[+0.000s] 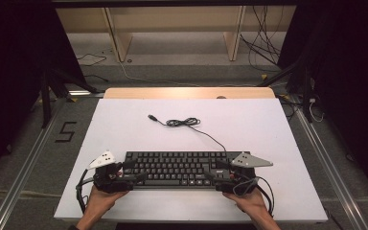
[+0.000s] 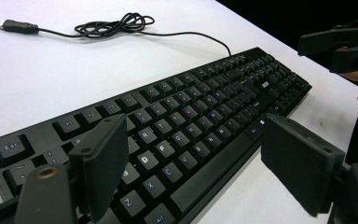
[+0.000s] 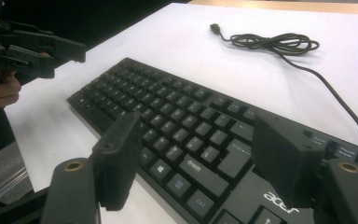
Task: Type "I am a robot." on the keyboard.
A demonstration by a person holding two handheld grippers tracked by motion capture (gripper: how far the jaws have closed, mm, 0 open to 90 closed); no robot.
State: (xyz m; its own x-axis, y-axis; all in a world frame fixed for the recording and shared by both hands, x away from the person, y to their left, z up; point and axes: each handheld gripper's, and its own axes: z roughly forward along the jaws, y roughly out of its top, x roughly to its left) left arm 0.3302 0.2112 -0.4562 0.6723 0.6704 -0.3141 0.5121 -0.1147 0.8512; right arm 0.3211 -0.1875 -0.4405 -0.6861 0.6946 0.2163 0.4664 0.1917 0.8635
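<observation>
A black keyboard point(image 1: 177, 167) lies flat on the white board, near its front edge. Its thin cable point(image 1: 183, 122) runs back to a loose coil and ends in a USB plug point(image 1: 151, 117). My left gripper point(image 1: 135, 173) is at the keyboard's left end, jaws wide apart. In the left gripper view one jaw hangs over the keys point(image 2: 191, 121) and the other is off the front edge. My right gripper point(image 1: 215, 171) is at the right end, also open. In the right gripper view its jaws straddle the keyboard point(image 3: 177, 126) by the logo. Neither pair of pads presses on anything.
The white board point(image 1: 124, 129) rests on a wooden table whose far edge point(image 1: 187, 92) shows behind it. Bare board lies between the keyboard and the coiled cable point(image 3: 272, 43). A floor mark shaped like a 5 point(image 1: 66, 132) sits to the left. Loose cables lie on the floor beyond.
</observation>
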